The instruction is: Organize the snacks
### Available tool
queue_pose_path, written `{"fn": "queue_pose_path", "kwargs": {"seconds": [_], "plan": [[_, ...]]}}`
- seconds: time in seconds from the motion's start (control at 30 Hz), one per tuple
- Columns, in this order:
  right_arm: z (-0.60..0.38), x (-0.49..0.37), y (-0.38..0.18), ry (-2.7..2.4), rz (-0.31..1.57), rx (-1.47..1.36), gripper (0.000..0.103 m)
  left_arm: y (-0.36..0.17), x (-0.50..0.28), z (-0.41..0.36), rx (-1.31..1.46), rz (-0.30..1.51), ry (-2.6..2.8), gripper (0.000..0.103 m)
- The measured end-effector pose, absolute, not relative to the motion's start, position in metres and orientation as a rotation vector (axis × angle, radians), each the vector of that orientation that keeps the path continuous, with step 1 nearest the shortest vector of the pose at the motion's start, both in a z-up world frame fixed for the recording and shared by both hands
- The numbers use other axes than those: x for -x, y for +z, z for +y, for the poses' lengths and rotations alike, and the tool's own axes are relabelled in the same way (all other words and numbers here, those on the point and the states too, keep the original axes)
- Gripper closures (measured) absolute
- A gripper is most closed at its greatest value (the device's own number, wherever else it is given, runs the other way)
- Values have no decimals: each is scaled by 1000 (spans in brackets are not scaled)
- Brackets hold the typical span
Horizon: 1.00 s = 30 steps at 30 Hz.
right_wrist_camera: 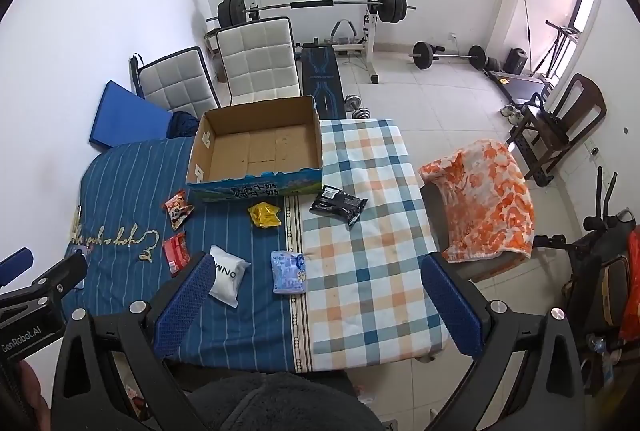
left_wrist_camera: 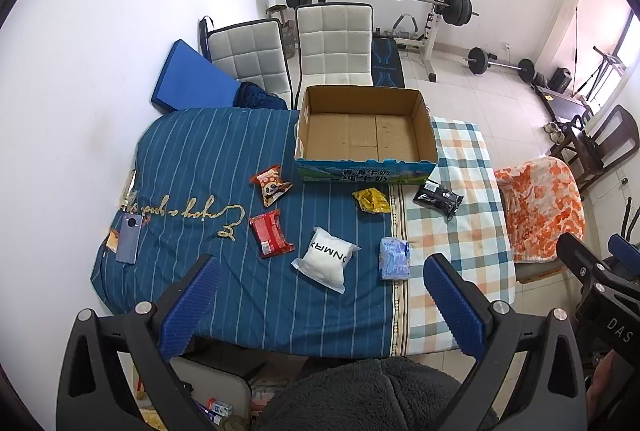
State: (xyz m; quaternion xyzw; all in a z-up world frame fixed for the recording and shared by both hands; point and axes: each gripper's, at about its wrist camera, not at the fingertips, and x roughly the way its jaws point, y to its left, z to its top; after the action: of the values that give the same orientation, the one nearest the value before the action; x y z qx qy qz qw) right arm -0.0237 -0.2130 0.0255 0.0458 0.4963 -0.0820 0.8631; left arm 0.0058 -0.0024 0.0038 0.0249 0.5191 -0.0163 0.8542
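Observation:
An empty cardboard box point(left_wrist_camera: 425, 119) point(right_wrist_camera: 316, 135) stands at the table's far side. Loose snack packets lie in front of it: a panda packet point(left_wrist_camera: 271, 185) point(right_wrist_camera: 177, 209), a red packet point(left_wrist_camera: 270, 233) point(right_wrist_camera: 176, 253), a white pouch point(left_wrist_camera: 326, 263) point(right_wrist_camera: 226, 277), a yellow packet point(left_wrist_camera: 372, 201) point(right_wrist_camera: 264, 215), a light blue packet point(left_wrist_camera: 395, 258) point(right_wrist_camera: 288, 271) and a black packet point(left_wrist_camera: 438, 199) point(right_wrist_camera: 338, 207). My left gripper point(left_wrist_camera: 322, 305) hovers open above the near edge, nothing between its blue fingers. My right gripper point(right_wrist_camera: 316, 305) is open too, over the checked cloth.
A phone point(left_wrist_camera: 130, 237) lies at the table's left end. Two white chairs point(left_wrist_camera: 332, 43) stand behind the table, a chair with an orange blanket point(right_wrist_camera: 484, 199) to the right. Weight bench and barbells point(right_wrist_camera: 316, 7) fill the back of the room.

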Motion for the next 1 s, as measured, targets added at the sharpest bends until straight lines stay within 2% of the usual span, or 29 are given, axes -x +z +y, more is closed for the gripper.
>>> {"fn": "queue_pose_path", "kwargs": {"seconds": [1.0], "plan": [[-218,25,33,-178,1033,-83,0,11,-9,-8,-52,1083,-43,0]]}}
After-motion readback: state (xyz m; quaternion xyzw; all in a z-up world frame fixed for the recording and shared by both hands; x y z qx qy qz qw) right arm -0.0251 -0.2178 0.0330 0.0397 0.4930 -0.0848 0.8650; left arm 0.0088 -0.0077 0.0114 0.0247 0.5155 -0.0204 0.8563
